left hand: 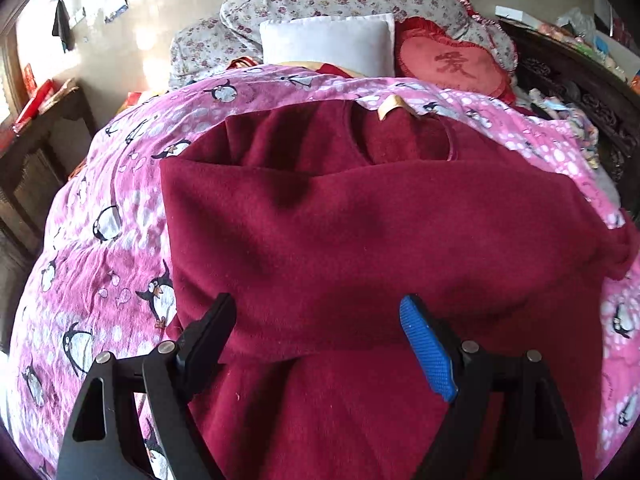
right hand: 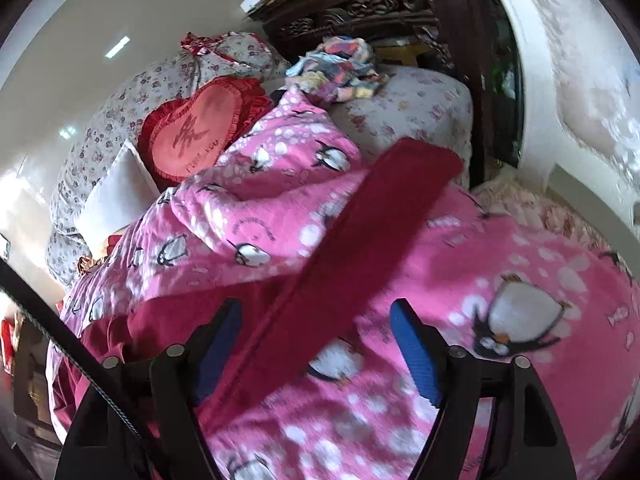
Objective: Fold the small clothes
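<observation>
**Two open claws, one red top to fold**

Two claws are mine to steer. My left claw (left hand: 318,346) is wide open and holds nothing. The dark red top (left hand: 360,240) lies on the pink penguin blanket (left hand: 120,184) on the bed, filling the middle of the left view, its neck hole near the top. One folded edge runs side to side just in front of that claw.

My right claw (right hand: 316,344) is wide open too. The red sleeve (right hand: 360,248) runs between its jaws, from lower left to upper right, but the pads do not press it. I think the right claw is nearer the sleeve, so it should fold it.
</observation>
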A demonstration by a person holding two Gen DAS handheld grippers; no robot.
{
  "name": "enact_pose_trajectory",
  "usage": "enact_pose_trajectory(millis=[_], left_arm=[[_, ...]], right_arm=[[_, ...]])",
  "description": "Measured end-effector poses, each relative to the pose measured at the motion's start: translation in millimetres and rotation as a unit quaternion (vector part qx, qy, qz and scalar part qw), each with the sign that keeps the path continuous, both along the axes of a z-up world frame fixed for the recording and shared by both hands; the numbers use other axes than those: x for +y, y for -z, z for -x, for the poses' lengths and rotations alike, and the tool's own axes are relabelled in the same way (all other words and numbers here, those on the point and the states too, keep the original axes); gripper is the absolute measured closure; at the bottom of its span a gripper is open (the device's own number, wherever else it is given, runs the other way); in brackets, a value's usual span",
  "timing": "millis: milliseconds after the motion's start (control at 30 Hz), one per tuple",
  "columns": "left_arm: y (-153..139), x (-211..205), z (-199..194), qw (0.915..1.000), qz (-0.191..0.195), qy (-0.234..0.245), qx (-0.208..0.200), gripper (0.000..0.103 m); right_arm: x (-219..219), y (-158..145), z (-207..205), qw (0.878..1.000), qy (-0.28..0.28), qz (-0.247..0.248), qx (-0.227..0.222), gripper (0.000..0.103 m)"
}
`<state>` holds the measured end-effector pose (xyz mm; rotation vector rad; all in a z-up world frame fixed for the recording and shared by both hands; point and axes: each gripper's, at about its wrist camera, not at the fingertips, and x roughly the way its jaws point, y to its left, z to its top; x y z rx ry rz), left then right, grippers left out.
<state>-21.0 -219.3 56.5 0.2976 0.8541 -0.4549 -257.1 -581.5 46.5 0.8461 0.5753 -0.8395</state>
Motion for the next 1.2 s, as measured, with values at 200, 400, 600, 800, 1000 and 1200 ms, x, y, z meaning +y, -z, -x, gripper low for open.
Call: enact_pose_trajectory(millis=[200, 400, 600, 800, 1000, 1200], left_arm=[[5.0, -2.8, -2.2, 0.9999, -0.007, -0.008, 0.001, 0.020], [4.2, 0.7, -4.6, 0.9999, -0.003, -0.010, 0.003, 0.020], [1.8, 2.9, -12.8, 0.9997, 0.009, -0.023, 0.009, 0.020], [3.2, 6.0, -17.7, 0.9993, 0.008, -0.028, 0.024, 0.020], [-11.2, 33.2, -25.6, 0.9988, 0.019, -0.041, 0.020, 0.020], [-42.1, 84.3, -38.3, 0.9942, 0.070, -0.081, 0.009, 0.020]], right_arm=[[-6.6, 11.2, -32.0, 0.998, -0.006, -0.003, 0.059, 0.015], [3.2, 22.7, -9.1, 0.996, -0.015, 0.007, 0.091, 0.015], [-6.1, 15.5, 11.0, 0.998, 0.003, 0.006, 0.058, 0.015], [-31.3, 33.8, 1.5, 0.999, 0.003, -0.033, 0.024, 0.062], [-0.3, -5.3, 11.0, 0.999, -0.023, 0.030, -0.036, 0.088], [86.1, -112.1, -44.2, 0.969, -0.167, 0.155, -0.099, 0.089]])
